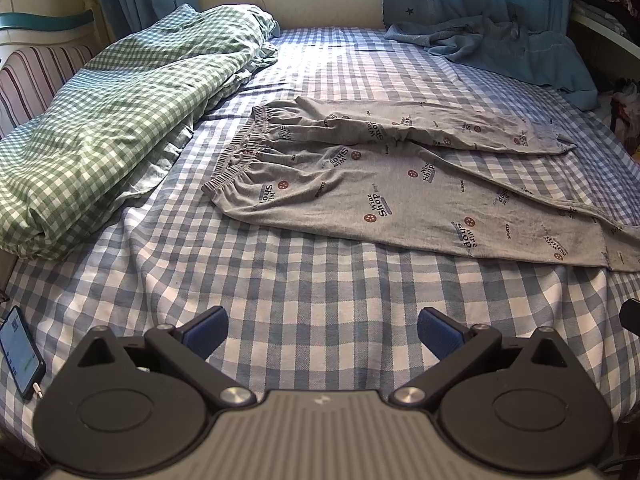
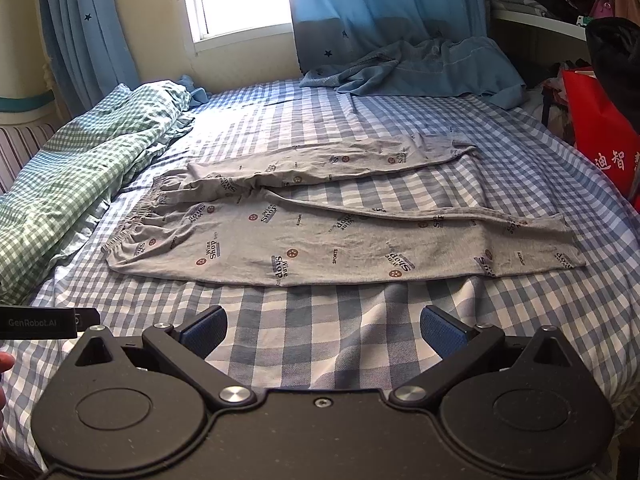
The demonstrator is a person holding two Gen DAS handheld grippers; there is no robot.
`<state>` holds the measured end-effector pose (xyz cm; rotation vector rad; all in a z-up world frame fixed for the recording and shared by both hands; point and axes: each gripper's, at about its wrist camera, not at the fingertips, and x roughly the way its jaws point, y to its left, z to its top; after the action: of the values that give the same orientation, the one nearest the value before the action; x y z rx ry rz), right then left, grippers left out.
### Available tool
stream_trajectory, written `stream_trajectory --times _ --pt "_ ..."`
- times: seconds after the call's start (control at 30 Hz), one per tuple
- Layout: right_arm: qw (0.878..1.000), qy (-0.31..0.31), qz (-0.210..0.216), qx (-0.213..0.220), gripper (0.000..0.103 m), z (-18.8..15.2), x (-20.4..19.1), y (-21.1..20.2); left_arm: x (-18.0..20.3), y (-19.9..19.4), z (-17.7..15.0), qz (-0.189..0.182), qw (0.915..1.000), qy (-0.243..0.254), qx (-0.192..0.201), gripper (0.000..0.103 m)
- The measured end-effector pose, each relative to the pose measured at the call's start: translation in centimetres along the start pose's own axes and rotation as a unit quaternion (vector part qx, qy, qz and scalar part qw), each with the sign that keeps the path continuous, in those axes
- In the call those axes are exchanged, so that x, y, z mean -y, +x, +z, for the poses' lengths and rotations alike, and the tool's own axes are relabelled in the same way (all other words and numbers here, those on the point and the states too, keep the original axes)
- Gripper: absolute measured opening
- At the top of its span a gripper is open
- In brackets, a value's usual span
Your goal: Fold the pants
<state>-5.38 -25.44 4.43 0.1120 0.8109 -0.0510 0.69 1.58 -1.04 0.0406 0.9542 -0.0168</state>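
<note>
Left wrist view: the grey pants (image 1: 400, 184) are seen spread flat on the checked bed sheet (image 1: 280, 300), legs splayed, no fold yet made. Left gripper (image 1: 322, 330) and right gripper (image 2: 322, 330) are held spread apart, empty, short of the fabric.

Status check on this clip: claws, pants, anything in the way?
Left claw open, right claw open, both empty over the bed. Grey pants spread flat, legs splayed, unfolded. Green quilt beside the waistband, not on the pants.
</note>
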Motion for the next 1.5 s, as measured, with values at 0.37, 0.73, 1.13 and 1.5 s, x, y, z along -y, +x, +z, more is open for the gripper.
stream_trajectory --times 0.37,0.73,1.13,1.5 --pt "1.0 0.002 0.005 -0.014 0.103 0.3 1.8 2.6 0.3 1.7 1.5 -0.005 0.9998 -0.003 -0.018 0.103" --pt "0.999 -0.017 0.04 0.003 0.103 10.4 7.3 12.6 1.2 11.4 17.1 -0.016 0.9998 -0.011 -0.007 0.103" --pt "0.979 -0.115 0.166 -0.021 0.103 26.9 9.4 29.9 -1.6 21.8 34.7 0.047 0.9961 0.07 0.025 0.103" --pt "0.93 -0.26 0.24 -0.104 0.102 33.0 1.9 48.1 -6.7 36.5 37.5 0.008 0.9842 0.168 -0.056 0.103"
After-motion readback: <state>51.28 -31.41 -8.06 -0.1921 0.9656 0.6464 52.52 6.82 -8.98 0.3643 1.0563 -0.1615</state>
